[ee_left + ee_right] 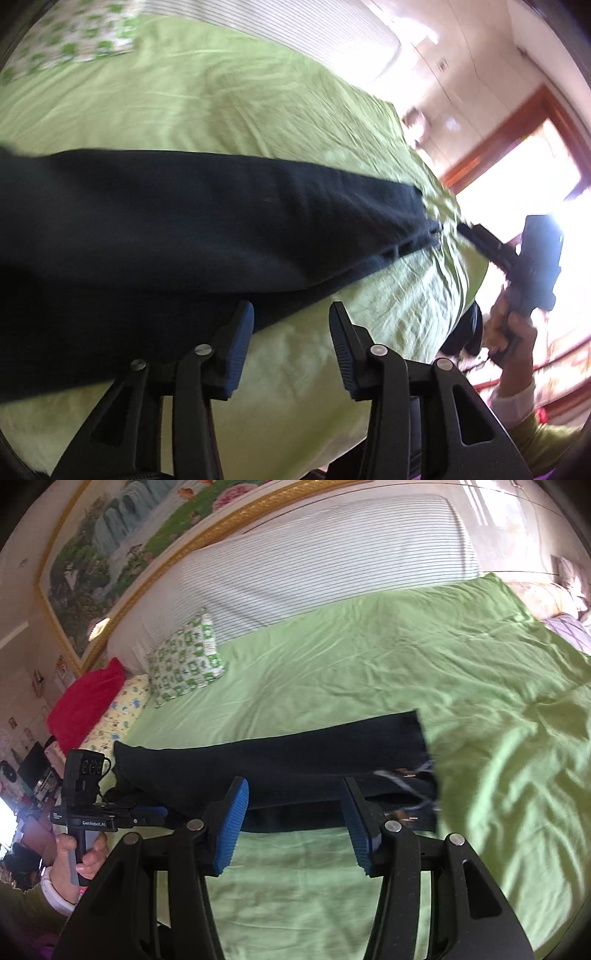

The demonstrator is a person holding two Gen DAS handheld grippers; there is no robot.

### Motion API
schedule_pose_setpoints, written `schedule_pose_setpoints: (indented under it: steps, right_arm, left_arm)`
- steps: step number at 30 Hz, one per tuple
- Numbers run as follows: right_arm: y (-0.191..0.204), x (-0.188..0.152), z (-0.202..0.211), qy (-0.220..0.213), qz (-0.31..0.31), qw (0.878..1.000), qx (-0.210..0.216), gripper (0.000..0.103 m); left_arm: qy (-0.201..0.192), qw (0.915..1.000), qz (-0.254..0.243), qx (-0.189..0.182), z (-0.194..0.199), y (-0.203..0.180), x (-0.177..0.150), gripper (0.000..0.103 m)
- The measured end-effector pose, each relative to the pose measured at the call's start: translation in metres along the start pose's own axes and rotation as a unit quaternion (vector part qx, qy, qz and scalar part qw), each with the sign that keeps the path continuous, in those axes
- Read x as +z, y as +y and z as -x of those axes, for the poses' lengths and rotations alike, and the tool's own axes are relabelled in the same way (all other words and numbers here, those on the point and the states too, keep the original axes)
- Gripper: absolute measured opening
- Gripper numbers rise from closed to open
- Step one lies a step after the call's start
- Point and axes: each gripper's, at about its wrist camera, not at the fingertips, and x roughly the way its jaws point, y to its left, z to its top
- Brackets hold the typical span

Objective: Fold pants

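**Both tools spread above dark pants on the bed**

Left wrist view: the left tool (pixel 291 314) sits nearest the camera with its two fingers spread apart and nothing between them. The left finger's blue pad (pixel 240 347) overlaps the near edge of the dark navy pants (pixel 177 229); whether it touches the fabric cannot be told. The right finger is over bare green bedsheet (pixel 280 398). The pants lie flat on the sheet as a long band running from the left side of the frame toward the right. The far end of the band tapers to a hem, near the right tool (pixel 467 230), which is seen from the side, gripped in the person's right hand (pixel 511 328). Its finger state cannot be told from this view.

Right wrist view: the right tool (pixel 295 794) is nearest, fingers spread, holding nothing, with the near edge of the pants (pixel 295 760) showing between the fingertips. The waist end of the pants, with a light drawstring (pixel 410 779), lies at the right. The left tool (pixel 151 812) is at the left end of the pants, held in the person's left hand (pixel 85 856). Beyond the pants lie open bedsheet (pixel 369 672), a green-patterned pillow (pixel 184 661), a red pillow (pixel 88 698), a striped bolster (pixel 314 568) and a framed landscape painting (pixel 110 542).
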Motion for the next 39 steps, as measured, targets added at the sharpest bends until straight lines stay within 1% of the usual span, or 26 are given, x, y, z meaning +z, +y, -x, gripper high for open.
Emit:
schedule_pose_setpoints:
  steps: [5,9,11,14,17,19,24,25,27,30,35,39]
  right_arm:
    - [0.035,-0.005,-0.026,0.017,0.014,0.999,0.035,0.053]
    - [0.060,-0.010,-0.045,0.034,0.026,0.997,0.061,0.053]
    - [0.074,-0.012,-0.054,0.039,0.036,0.996,0.070,0.053]
    - [0.092,-0.013,-0.064,0.045,0.047,0.994,0.084,0.053]
    - [0.109,-0.015,-0.074,0.052,0.056,0.992,0.096,0.053]
    - [0.121,-0.016,-0.082,0.057,0.062,0.991,0.106,0.053]
    - [0.145,-0.019,-0.099,0.068,0.077,0.987,0.123,0.053]
    - [0.149,-0.019,-0.102,0.070,0.080,0.986,0.127,0.053]
    - [0.158,-0.020,-0.108,0.073,0.085,0.984,0.136,0.053]
    - [0.171,-0.021,-0.117,0.079,0.097,0.982,0.142,0.053]
    - [0.186,-0.024,-0.132,0.090,0.110,0.978,0.150,0.053]
    - [0.197,-0.026,-0.149,0.102,0.121,0.976,0.150,0.053]
  left_arm:
    - [-0.042,0.9976,0.054,0.010,0.038,0.034,-0.009,0.045]
    - [-0.072,0.9937,0.081,0.029,0.067,0.060,-0.019,0.047]
    - [-0.086,0.9907,0.095,0.045,0.081,0.074,-0.025,0.049]
    - [-0.098,0.9866,0.111,0.069,0.096,0.093,-0.031,0.049]
    - [-0.107,0.9825,0.127,0.084,0.109,0.110,-0.036,0.051]
    - [-0.116,0.9789,0.141,0.093,0.117,0.121,-0.040,0.052]
    - [-0.139,0.9719,0.162,0.098,0.138,0.138,-0.042,0.052]
    - [-0.142,0.9712,0.163,0.100,0.140,0.138,-0.042,0.052]
    - [-0.148,0.9699,0.163,0.104,0.148,0.139,-0.040,0.055]
    - [-0.153,0.9672,0.167,0.116,0.153,0.144,-0.037,0.056]
    - [-0.158,0.9598,0.190,0.133,0.158,0.163,-0.034,0.057]
    - [-0.154,0.9584,0.204,0.128,0.158,0.179,-0.029,0.058]
